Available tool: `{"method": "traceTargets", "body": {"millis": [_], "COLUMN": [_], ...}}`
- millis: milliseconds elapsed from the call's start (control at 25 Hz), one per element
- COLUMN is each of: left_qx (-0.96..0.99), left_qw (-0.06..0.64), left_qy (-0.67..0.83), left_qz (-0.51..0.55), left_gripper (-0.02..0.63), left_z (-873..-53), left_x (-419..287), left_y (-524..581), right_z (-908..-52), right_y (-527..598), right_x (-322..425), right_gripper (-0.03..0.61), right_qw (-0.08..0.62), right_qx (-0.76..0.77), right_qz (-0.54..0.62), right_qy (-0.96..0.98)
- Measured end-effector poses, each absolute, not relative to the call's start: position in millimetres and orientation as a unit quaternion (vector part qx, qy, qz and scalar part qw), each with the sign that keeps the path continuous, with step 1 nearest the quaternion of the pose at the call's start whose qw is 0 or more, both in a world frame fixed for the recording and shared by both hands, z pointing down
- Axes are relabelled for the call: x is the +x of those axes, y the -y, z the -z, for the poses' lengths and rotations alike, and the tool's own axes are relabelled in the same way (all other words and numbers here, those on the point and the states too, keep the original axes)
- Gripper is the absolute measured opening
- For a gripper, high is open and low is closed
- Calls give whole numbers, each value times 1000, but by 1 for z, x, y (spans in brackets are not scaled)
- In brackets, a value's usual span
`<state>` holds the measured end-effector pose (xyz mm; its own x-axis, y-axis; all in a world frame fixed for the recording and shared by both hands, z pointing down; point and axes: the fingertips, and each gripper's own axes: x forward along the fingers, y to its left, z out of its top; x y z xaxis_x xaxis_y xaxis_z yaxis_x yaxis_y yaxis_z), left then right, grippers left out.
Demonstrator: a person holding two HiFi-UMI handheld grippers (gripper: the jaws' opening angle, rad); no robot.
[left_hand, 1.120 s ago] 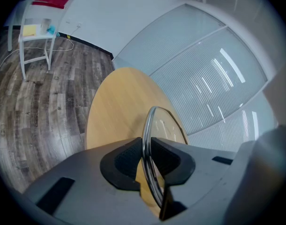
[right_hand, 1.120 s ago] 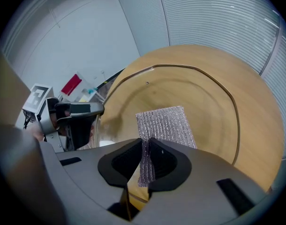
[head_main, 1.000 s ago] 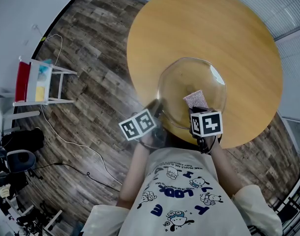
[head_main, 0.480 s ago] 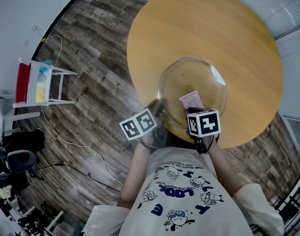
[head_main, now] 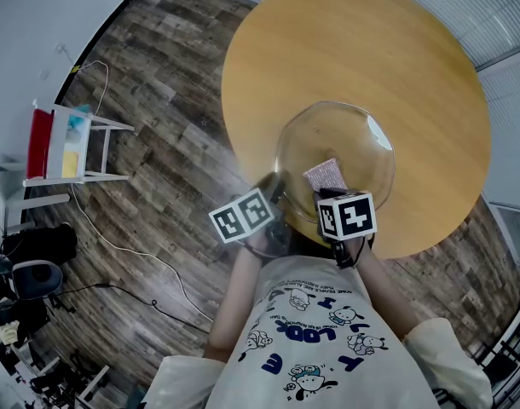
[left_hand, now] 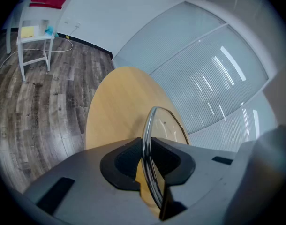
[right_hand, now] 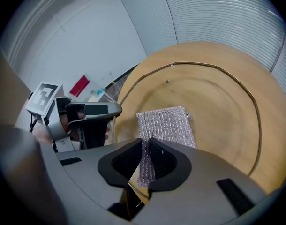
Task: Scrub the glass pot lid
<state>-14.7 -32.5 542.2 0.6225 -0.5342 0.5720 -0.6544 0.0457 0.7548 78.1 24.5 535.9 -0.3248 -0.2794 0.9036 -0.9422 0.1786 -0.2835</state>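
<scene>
Low in the centre of the frame, the left gripper (left_hand: pixel 147 161) pinches the metal rim of the round clear glass pot lid (head_main: pixel 337 139). Just to its right, the right gripper (right_hand: pixel 146 161) clamps a silvery mesh scrubbing pad (right_hand: pixel 165 125) that lies against the glass. Beyond them, the round light-wood table (head_main: pixel 354 41) fills the upper right.

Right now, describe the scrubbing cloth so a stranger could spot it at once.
Find the round wooden table; over its near side the left gripper holds a glass pot lid. On that glass, pinched by the right gripper, lies the scrubbing cloth: the only silvery, ribbed mesh rectangle.
</scene>
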Motion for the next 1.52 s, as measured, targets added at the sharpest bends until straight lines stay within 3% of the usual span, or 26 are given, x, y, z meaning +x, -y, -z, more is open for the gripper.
{"method": "traceTargets", "body": {"millis": [1520], "left_qx": [685], "left_qw": [595], "left_qy": [418], "left_qz": [-47], "left_gripper": [71], "left_z": [-544], "left_x": [-16], "left_y": [33], "right_z": [-533], "right_y": [-10], "right_x": [32], "right_gripper": [57], "right_qw": [355], "right_qx": [437], "right_qz": [-451], "right_qy": [693]}}
